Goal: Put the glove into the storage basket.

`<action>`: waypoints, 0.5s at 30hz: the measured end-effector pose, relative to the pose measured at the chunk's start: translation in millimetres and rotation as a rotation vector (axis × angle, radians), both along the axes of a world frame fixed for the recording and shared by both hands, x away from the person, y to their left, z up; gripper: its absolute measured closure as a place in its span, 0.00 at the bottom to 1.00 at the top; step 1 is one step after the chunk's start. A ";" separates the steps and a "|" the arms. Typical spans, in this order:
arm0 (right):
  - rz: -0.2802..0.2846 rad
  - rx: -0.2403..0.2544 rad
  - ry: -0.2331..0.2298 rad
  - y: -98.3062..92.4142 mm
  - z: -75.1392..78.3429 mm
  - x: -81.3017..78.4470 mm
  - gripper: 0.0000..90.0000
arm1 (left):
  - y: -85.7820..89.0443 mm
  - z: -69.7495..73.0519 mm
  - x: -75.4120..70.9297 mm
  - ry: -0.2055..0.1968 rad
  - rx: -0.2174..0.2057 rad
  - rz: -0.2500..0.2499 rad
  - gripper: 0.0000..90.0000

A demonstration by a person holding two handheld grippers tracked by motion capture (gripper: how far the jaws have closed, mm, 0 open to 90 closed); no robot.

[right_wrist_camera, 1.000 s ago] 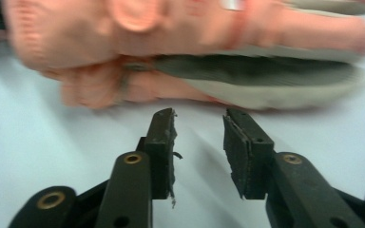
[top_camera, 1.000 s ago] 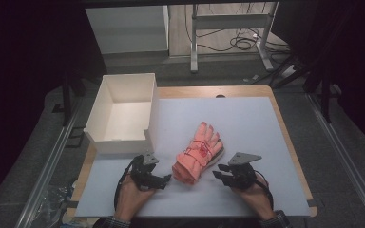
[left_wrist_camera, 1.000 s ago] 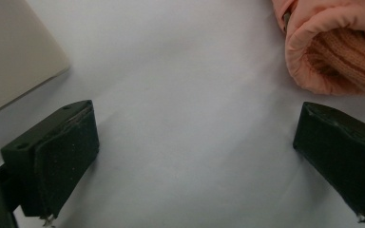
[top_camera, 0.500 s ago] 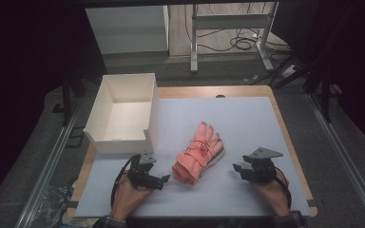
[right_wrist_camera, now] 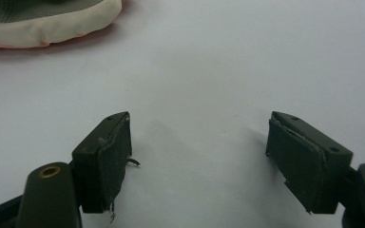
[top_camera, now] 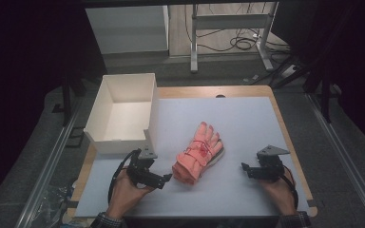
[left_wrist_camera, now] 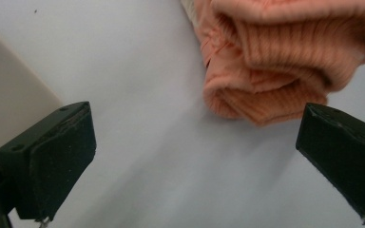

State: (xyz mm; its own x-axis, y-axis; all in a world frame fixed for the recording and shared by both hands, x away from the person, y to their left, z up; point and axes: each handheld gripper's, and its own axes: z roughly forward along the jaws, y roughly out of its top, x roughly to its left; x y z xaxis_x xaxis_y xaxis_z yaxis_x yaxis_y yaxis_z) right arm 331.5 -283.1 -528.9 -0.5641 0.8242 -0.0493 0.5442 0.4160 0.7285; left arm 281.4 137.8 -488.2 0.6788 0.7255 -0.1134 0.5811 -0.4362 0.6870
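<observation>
Pale grey matting [top_camera: 247, 118] covers the table, with a white open box [top_camera: 123, 111] at its far left. Pink gloves [top_camera: 198, 153], bundled, lie mid-table. Left gripper [top_camera: 164, 178] sits just left of the cuff end, jaws wide apart, gripping nothing. Right gripper [top_camera: 246, 167] rests near right, well apart from the gloves, jaws spread, empty

White open box [top_camera: 123, 111] sits at surface's [top_camera: 247, 118] far-left corner. Grey frame legs [top_camera: 228, 33] and floor cables [top_camera: 244, 42] beyond the surface.
</observation>
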 end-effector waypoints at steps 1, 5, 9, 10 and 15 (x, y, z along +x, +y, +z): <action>0.000 -0.004 -0.001 0.2 -0.1 -0.1 0.25 | 0.0 0.0 0.0 0.000 0.000 0.000 0.00; 0.001 0.000 0.000 0.2 -0.6 0.1 0.25 | -10.6 16.6 2.0 0.007 -0.004 -0.024 0.00; 0.001 0.001 -0.001 0.2 -0.8 0.0 0.25 | -23.0 26.6 5.3 0.004 0.010 -0.044 0.00; 0.001 0.001 -0.001 0.2 -0.8 0.0 0.25 | -26.1 28.5 6.4 0.003 0.010 -0.048 0.00; 0.001 0.002 0.001 0.1 -0.8 -0.2 0.25 | -42.7 36.3 13.3 -0.006 0.021 -0.061 0.00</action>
